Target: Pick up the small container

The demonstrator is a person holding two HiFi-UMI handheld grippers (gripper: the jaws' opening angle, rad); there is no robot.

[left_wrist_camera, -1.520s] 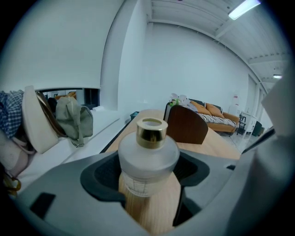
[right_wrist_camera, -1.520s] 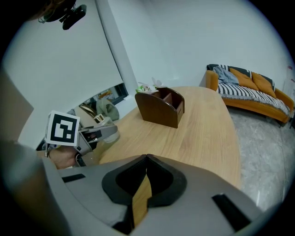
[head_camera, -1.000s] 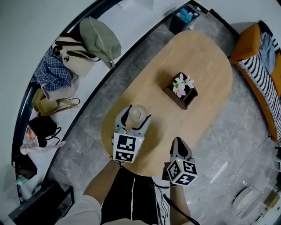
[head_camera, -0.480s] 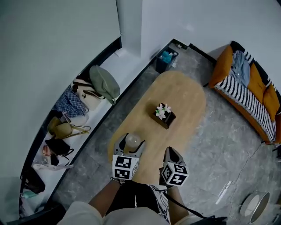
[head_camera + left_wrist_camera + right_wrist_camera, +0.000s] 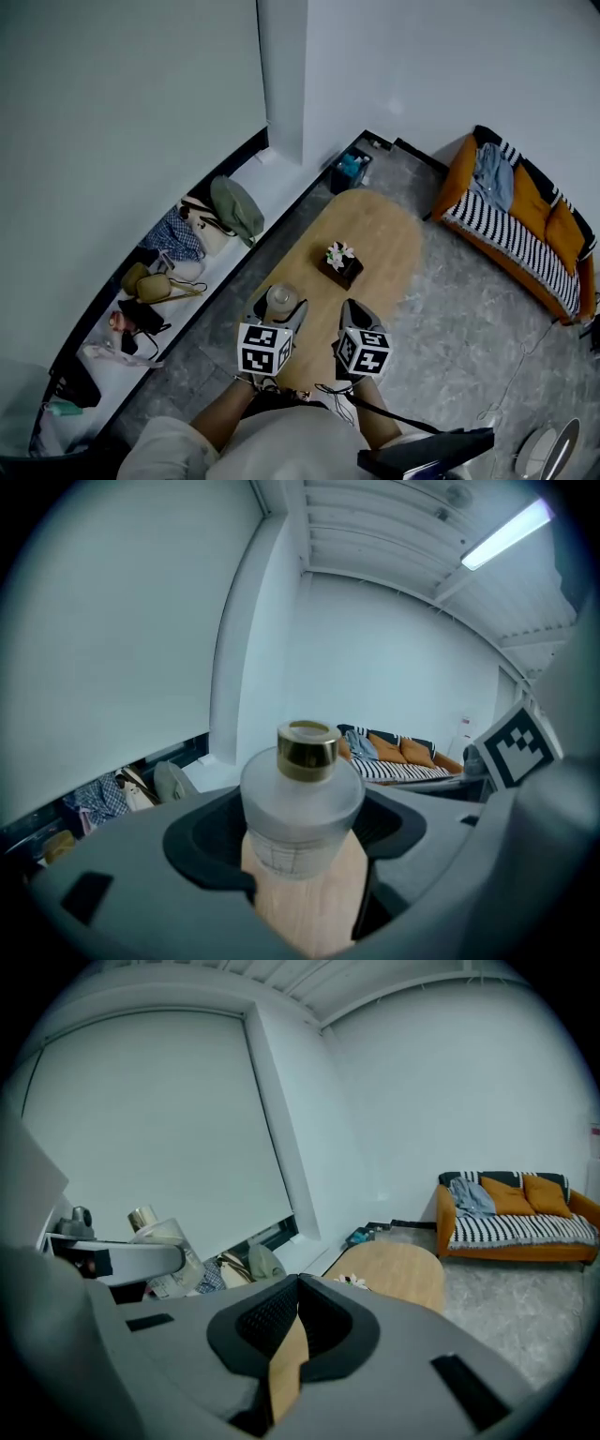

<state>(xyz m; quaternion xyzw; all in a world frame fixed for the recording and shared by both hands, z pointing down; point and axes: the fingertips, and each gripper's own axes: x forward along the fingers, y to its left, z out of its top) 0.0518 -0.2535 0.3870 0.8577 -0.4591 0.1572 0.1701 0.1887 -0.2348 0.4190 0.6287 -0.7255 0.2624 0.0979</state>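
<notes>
The oval wooden counter (image 5: pixel 380 239) lies below both claws. The right claw (image 5: pixel 296 1283) is pressed together, with nothing inside. Just beside it, the left claw (image 5: pixel 281 307) pinches the small container (image 5: pixel 302 803), a frosted bottle with a gold cap, over the counter's near end.

An oval wooden surface (image 5: pixel 384 230) carries a dark box of pink and white flowers (image 5: pixel 339 262) near its middle. Bags (image 5: pixel 192 239) lie along the left ledge (image 5: pixel 272 176). An orange sofa (image 5: pixel 534 202) stands far right.
</notes>
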